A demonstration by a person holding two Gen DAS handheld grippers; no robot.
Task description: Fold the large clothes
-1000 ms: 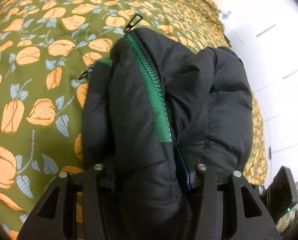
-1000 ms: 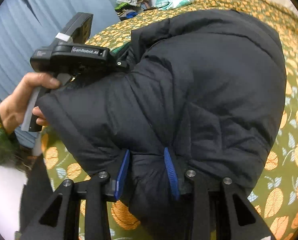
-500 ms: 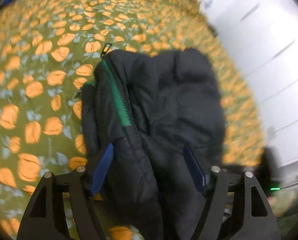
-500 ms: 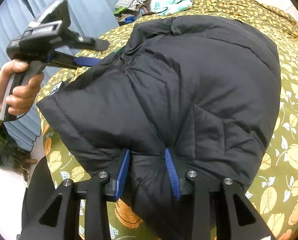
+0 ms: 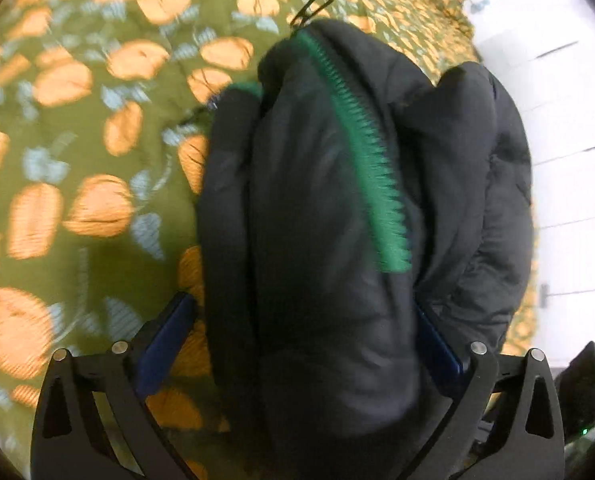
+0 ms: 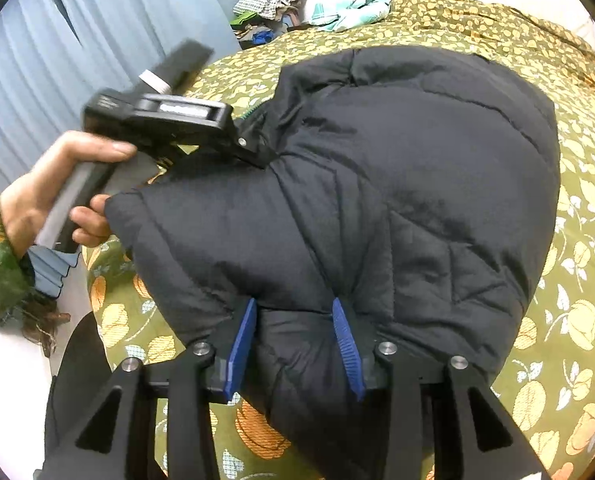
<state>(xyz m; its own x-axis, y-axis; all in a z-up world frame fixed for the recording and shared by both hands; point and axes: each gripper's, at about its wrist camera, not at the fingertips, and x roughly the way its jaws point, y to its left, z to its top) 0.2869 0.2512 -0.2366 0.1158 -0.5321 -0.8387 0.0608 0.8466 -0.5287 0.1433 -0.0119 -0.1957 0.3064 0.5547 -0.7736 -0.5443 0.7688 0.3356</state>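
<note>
A black puffer jacket (image 5: 321, 240) with a green zipper (image 5: 361, 148) lies bunched on the floral bedspread (image 5: 77, 160). My left gripper (image 5: 301, 304) straddles its near fold with the jaws spread wide and still opening. Its left pad (image 5: 165, 340) stands off the fabric. In the right wrist view the jacket (image 6: 397, 184) fills the middle. My right gripper (image 6: 293, 304) pinches a fold of its near edge between the blue pads (image 6: 241, 344), and its jaws are easing open. The left gripper (image 6: 253, 148), held by a hand (image 6: 37, 200), reaches the jacket's far left side.
A pile of other clothes (image 6: 309, 8) sits at the bed's far end. Grey-blue curtains (image 6: 77, 40) hang to the left of the bed. A white wall (image 5: 557, 120) runs along the bed's right side in the left wrist view.
The left gripper's jaws went from clamped on the jacket's zipper edge to spread wide, and it pulled back and came close again. The right gripper's pads parted slightly on the fold.
</note>
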